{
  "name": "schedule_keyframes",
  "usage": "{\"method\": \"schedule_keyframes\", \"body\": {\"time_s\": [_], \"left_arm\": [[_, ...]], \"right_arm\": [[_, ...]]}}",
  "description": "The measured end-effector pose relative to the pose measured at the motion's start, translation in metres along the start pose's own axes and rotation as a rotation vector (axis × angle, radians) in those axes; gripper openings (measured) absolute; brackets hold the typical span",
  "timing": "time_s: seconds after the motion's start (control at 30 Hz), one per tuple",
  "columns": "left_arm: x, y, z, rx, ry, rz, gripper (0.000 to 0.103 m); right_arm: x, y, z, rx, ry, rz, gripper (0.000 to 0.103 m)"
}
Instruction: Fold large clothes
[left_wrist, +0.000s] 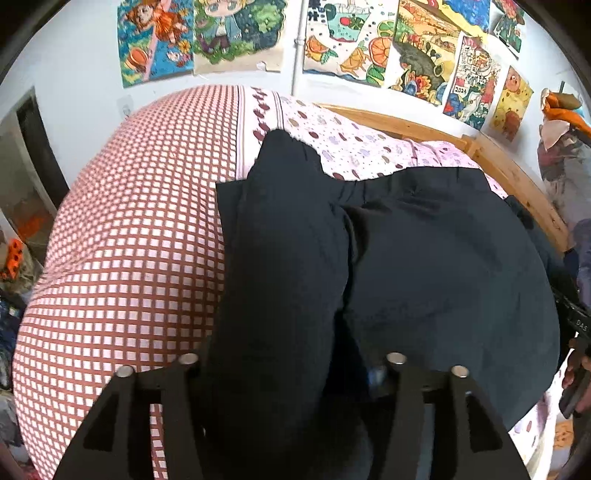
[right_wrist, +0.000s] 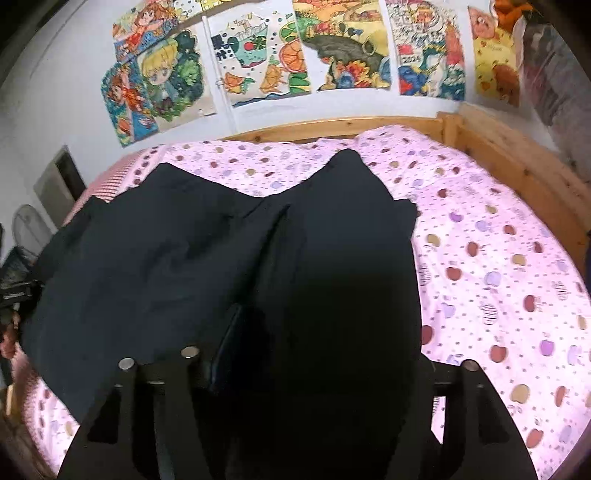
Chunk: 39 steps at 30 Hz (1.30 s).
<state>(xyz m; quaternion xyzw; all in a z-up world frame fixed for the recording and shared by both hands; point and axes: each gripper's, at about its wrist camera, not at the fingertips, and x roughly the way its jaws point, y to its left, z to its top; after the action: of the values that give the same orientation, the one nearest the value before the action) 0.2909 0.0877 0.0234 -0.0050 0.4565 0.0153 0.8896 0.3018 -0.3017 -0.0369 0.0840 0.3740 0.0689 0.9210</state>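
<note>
A large black garment (left_wrist: 424, 266) lies spread on the bed, and it also shows in the right wrist view (right_wrist: 155, 258). My left gripper (left_wrist: 291, 373) holds a raised fold of the black cloth between its fingers, which drapes over the jaws. My right gripper (right_wrist: 306, 369) likewise has a thick fold of the garment bunched between its fingers and rising up in front of the camera. The fingertips of both grippers are hidden by cloth, so the grip itself is not visible.
The bed has a pink apple-print sheet (right_wrist: 498, 266) and a red-and-white checked cover (left_wrist: 129, 240) at the left. A wooden bed frame (right_wrist: 517, 162) runs along the far and right sides. Colourful drawings (right_wrist: 295, 55) hang on the wall. Clutter sits on the floor at the left (left_wrist: 14, 258).
</note>
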Motion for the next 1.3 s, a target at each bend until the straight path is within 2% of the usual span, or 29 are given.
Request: {"method": "schedule_keyframes", "body": {"time_s": [0.07,0.1,0.13,0.17,0.23,0.43,0.5,0.8,1.1,1.3], "left_arm": [[-0.006,-0.001,-0.003,0.001,-0.024,0.014,0.069],[-0.010,-0.002,-0.005,0.001,-0.048,0.035,0.079],[-0.014,-0.001,-0.005,0.001,-0.064,0.047,0.085],[-0.020,-0.001,-0.007,0.001,-0.092,0.061,0.086],[-0.030,-0.001,-0.009,0.003,-0.124,0.072,0.092],[-0.054,-0.002,-0.011,-0.021,-0.206,0.072,0.102],[-0.066,-0.006,-0.013,-0.018,-0.247,0.078,0.103],[-0.106,-0.032,-0.025,0.014,-0.379,0.098,0.103],[-0.157,-0.062,-0.045,0.084,-0.515,0.146,0.103],[-0.191,-0.079,-0.059,0.120,-0.608,0.138,0.103]], "right_arm": [[-0.003,0.000,0.000,0.009,-0.007,-0.022,0.064],[-0.005,-0.001,0.000,0.014,-0.011,-0.034,0.065],[-0.007,-0.002,-0.001,0.016,-0.017,-0.047,0.071],[-0.010,-0.003,-0.002,0.014,-0.036,-0.073,0.080],[-0.020,-0.002,-0.003,-0.004,-0.079,-0.106,0.086],[-0.042,-0.002,-0.004,-0.003,-0.132,-0.103,0.089],[-0.050,0.000,-0.005,-0.010,-0.166,-0.114,0.094],[-0.101,0.024,-0.005,-0.100,-0.349,-0.109,0.096],[-0.138,0.045,-0.010,-0.108,-0.452,-0.069,0.097],[-0.163,0.057,-0.016,-0.127,-0.503,-0.042,0.097]]}}
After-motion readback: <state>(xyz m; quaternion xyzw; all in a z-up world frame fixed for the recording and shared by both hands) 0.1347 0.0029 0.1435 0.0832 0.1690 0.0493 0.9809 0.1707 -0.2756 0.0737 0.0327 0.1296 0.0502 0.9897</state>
